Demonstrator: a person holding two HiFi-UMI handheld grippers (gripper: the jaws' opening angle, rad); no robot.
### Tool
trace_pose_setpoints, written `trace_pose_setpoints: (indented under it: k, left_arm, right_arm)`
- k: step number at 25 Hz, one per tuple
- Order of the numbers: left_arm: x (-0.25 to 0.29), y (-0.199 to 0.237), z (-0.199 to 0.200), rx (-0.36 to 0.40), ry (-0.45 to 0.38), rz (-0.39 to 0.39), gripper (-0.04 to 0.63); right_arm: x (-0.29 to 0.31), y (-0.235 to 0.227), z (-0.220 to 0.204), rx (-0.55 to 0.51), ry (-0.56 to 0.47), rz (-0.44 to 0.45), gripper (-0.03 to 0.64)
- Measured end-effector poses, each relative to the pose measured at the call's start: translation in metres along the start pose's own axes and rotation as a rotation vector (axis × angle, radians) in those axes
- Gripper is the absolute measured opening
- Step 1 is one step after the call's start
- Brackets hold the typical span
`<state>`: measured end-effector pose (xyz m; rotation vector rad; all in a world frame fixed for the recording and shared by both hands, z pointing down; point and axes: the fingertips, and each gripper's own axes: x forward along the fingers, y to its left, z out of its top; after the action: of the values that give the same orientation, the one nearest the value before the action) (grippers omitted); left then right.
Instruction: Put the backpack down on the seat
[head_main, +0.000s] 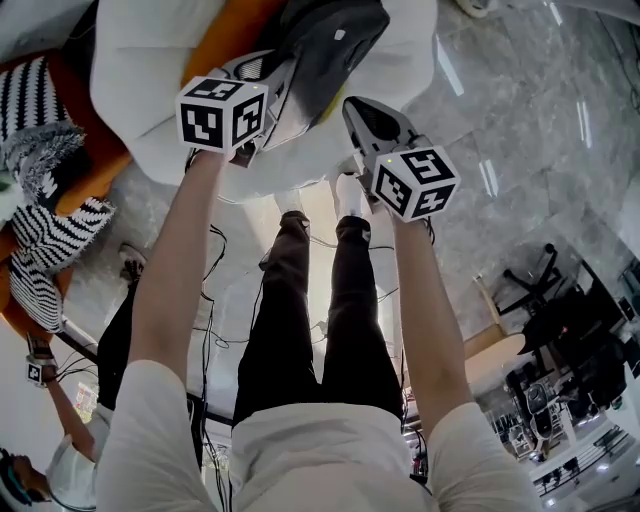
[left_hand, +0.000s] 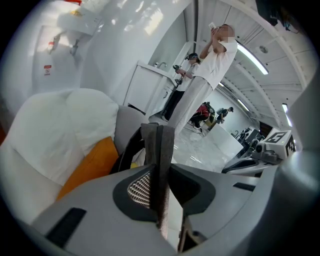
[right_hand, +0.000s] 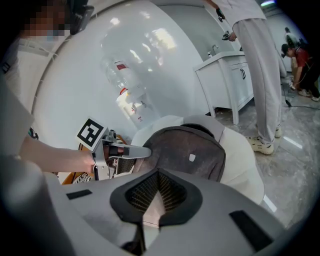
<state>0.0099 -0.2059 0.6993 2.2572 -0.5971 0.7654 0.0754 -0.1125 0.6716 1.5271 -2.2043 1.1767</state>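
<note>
A grey backpack (head_main: 330, 45) (right_hand: 187, 147) lies on the white cushioned seat (head_main: 150, 70) (right_hand: 245, 165). My left gripper (head_main: 285, 90) (left_hand: 159, 172) is shut on a grey backpack strap (left_hand: 157, 145), which stands upright between its jaws. In the right gripper view, the left gripper (right_hand: 131, 151) sits at the backpack's left edge. My right gripper (head_main: 357, 108) (right_hand: 159, 176) hangs just in front of the backpack, with its jaws together at the tips and nothing between them. The right gripper (left_hand: 260, 155) also shows at the right in the left gripper view.
An orange cushion (head_main: 235, 35) (left_hand: 90, 167) lies on the seat beside the backpack. Striped cushions (head_main: 50, 250) sit at the left. Cables (head_main: 215, 300) run over the marble floor. A person in white (left_hand: 200, 85) stands by a white cabinet (left_hand: 147, 92) (right_hand: 230, 82).
</note>
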Motion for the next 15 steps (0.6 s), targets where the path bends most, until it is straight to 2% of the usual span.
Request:
trace_pose_setpoints:
  k: [15]
  left_arm:
    - [0.014, 0.042, 0.021, -0.005, -0.021, -0.012, 0.084]
  right_arm:
    - [0.019, 0.002, 0.01, -0.032, -0.001, -0.001, 0.023]
